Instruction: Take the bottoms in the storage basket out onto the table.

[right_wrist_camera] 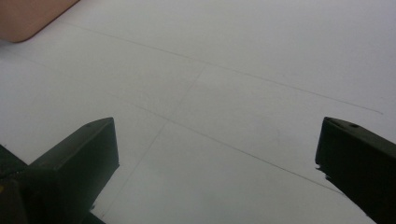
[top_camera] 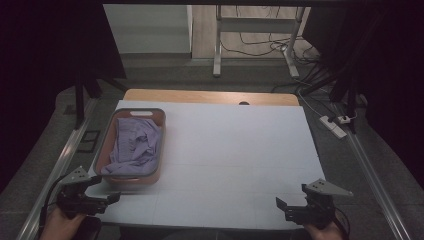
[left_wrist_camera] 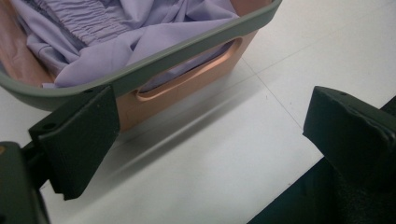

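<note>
Just ahead of my left claw [top_camera: 107, 197] sits the basket [top_camera: 102, 150], its near short end with the handle slot almost touching the claw. Its long axis runs away from me up the table [top_camera: 235, 150], and the lilac cloth [top_camera: 135, 145] lies heaped inside. That claw gapes wide and holds nothing. My right claw [top_camera: 282, 207], equally wide and empty, hovers well apart over bare table, so the left should reach first.

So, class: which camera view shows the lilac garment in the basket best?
The high view: the whole lilac garment lies crumpled inside the basket. The left gripper view shows part of it up close, with a gathered band. The right gripper view catches a basket corner.
</note>
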Available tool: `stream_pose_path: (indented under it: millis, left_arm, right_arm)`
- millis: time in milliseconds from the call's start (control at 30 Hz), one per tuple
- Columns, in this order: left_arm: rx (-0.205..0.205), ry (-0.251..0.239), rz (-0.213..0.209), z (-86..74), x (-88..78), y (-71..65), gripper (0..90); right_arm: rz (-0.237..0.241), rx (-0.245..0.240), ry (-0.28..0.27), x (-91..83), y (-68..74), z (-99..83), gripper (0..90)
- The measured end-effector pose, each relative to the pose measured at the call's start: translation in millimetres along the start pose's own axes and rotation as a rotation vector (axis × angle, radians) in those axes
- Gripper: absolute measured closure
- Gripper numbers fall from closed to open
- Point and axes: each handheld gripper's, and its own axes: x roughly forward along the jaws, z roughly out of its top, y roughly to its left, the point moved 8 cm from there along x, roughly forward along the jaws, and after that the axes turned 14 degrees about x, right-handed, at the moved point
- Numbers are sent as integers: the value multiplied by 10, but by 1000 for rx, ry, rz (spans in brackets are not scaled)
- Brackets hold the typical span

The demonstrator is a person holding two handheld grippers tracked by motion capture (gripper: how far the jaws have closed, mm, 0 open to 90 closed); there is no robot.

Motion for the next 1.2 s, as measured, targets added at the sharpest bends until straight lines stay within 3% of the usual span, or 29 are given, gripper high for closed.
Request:
stream_pose_path:
  millis: [200,433,800,1067,1133,1200]
  left_arm:
    - [-14,-6,-14,1,-3,9,31]
    - [3,15,-8,-1,15,-7,30]
    - [-9,25,-24,-4,26,0,18]
    - [-14,6,-115,5,21,-19,12]
    - [6,17,-113,0,13,-21,12]
    - [36,36,-79,0,3,-14,12]
  right_arm:
    - [31,13,24,14,1,-12,0]
    - [26,-32,58,50,41,-42,0]
    - [35,-25,72,55,40,-48,0]
    - [42,-22,76,60,42,-49,0]
    - [42,-21,78,63,40,-50,0]
    - [43,-18,81,65,39,-51,0]
